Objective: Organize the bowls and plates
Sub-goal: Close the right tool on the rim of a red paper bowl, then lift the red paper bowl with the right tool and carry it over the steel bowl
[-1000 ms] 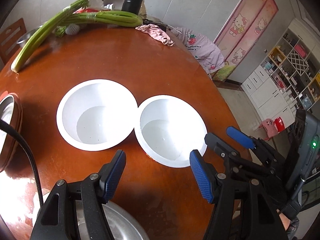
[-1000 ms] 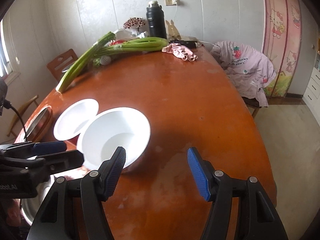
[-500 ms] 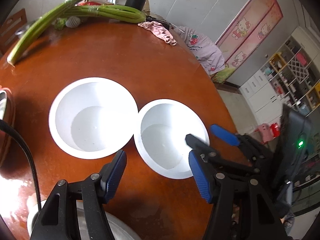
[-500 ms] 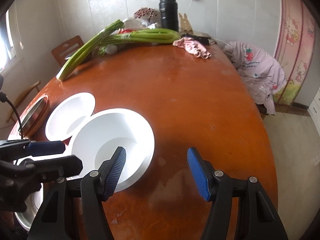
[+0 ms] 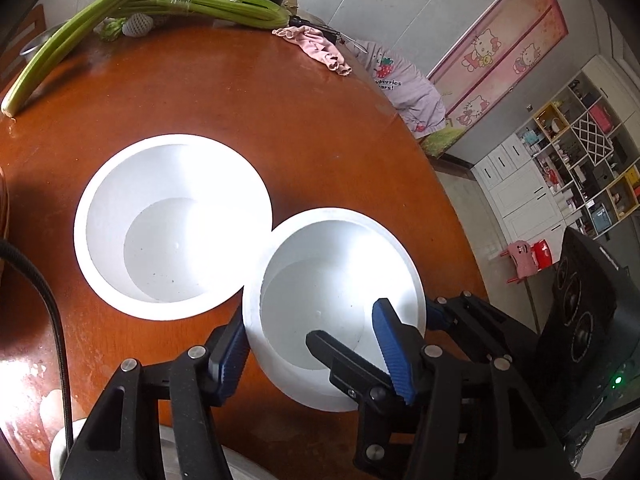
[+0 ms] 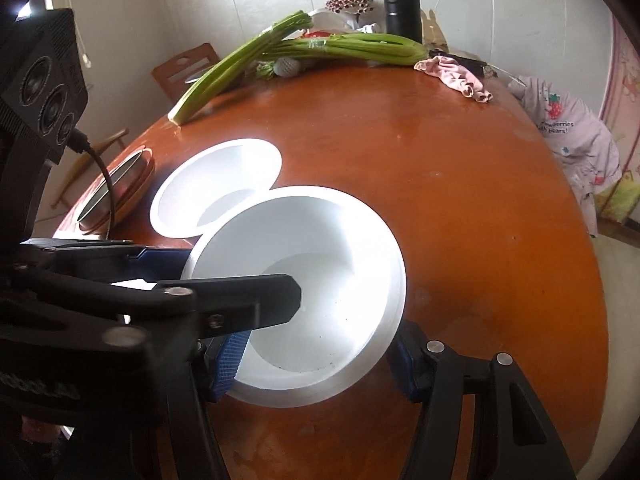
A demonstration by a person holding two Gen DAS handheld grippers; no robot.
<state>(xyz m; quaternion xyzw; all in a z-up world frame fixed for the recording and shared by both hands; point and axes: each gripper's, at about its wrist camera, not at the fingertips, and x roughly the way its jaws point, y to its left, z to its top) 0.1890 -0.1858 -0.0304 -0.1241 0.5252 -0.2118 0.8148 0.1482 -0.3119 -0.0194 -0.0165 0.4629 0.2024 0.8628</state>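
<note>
Both claws, left and right, just narrowing astride nearer white round bowl; uneven pull could tip it onto brown bench.

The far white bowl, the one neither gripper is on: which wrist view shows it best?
The left wrist view: the far white bowl shows whole, rim and bottom, from above. The right wrist view sees it at a low angle, its near edge hidden behind the near bowl.

A home dining room: round red-brown wooden table mid-frame, celery bunch and black thermos along its far edge, child's pink jacket at right, cartoon-cat sliding door upper right, white shelving beyond.
</note>
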